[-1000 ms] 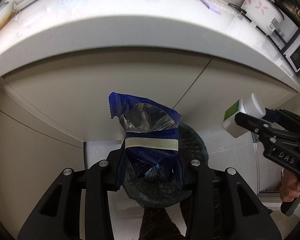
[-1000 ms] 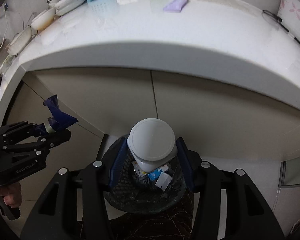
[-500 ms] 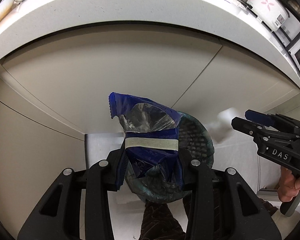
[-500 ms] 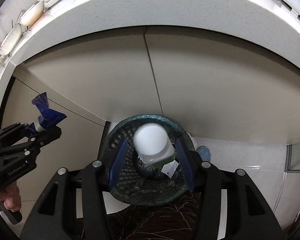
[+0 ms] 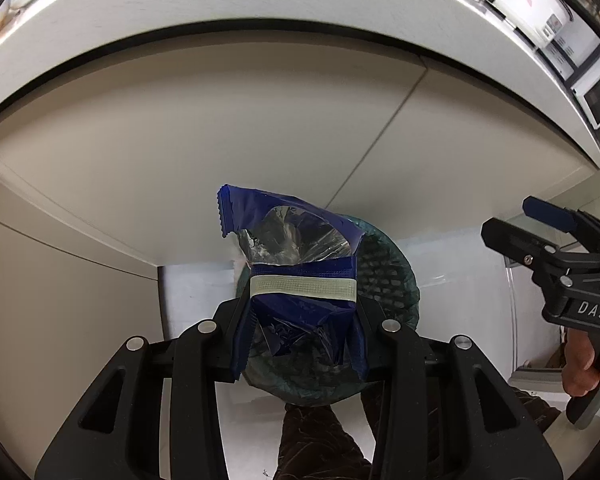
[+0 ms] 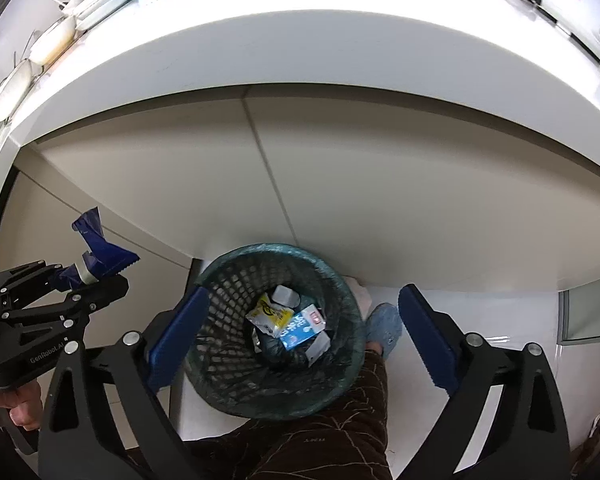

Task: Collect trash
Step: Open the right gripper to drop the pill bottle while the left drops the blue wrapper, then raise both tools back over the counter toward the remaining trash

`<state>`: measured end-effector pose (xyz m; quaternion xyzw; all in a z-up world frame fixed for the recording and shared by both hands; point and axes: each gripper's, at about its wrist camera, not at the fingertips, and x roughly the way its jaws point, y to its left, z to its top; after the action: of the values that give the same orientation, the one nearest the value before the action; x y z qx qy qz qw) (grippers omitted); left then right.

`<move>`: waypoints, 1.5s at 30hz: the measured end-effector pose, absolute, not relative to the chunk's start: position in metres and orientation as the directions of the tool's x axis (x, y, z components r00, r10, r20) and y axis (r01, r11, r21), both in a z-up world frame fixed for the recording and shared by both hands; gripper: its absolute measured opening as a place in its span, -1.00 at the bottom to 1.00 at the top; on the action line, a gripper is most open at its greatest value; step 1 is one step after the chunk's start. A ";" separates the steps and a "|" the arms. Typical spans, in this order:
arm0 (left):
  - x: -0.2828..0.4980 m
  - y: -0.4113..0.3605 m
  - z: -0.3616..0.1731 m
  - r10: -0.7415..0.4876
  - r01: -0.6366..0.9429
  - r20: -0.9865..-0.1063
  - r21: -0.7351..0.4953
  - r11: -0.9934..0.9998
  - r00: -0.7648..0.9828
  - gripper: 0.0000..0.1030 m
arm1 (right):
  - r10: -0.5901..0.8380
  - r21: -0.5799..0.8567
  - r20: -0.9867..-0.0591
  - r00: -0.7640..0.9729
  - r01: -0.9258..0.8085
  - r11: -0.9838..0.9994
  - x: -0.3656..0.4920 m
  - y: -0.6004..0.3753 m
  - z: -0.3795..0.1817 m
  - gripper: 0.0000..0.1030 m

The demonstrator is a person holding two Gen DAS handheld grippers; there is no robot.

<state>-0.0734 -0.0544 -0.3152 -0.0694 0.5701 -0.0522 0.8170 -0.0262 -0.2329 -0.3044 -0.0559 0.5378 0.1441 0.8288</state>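
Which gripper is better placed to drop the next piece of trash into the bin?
Left gripper: it holds the blue wrapper above the bin. The right gripper has nothing between its opening jaws.

Blue wrapper (image 5: 300, 300), silver inside; green mesh bin (image 6: 220, 292); beige cabinets (image 6: 380, 184).

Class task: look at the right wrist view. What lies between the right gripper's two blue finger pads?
In the right wrist view, the right gripper has jaws opening with nothing held; between its pads you see the mesh trash bin below, with wrappers inside.
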 end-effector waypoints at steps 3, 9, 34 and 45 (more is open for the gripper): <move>-0.069 -0.057 -0.321 -0.172 0.025 -0.926 -0.174 0.984 0.336 -0.27 | 0.168 0.054 -0.908 0.383 -0.291 0.955 -0.028 -0.238 -0.305 0.79; -0.059 -0.068 -0.326 -0.188 0.062 -0.929 -0.178 0.982 0.319 -0.27 | 0.157 0.056 -0.917 0.367 -0.272 0.961 -0.026 -0.253 -0.310 0.79; -0.052 -0.093 -0.365 -0.207 0.106 -0.927 -0.183 0.977 0.312 0.57 | 0.141 0.051 -0.919 0.367 -0.243 0.969 -0.027 -0.281 -0.305 0.79; -0.060 -0.080 -0.332 -0.199 0.064 -0.911 -0.189 0.980 0.361 0.88 | 0.145 0.060 -0.914 0.378 -0.225 0.972 -0.025 -0.286 -0.299 0.83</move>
<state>-0.0599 -0.0801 -0.3323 -0.0606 0.5595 -0.0798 0.8228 -0.0252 -0.2859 -0.2992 -0.0370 0.5462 0.1115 0.8294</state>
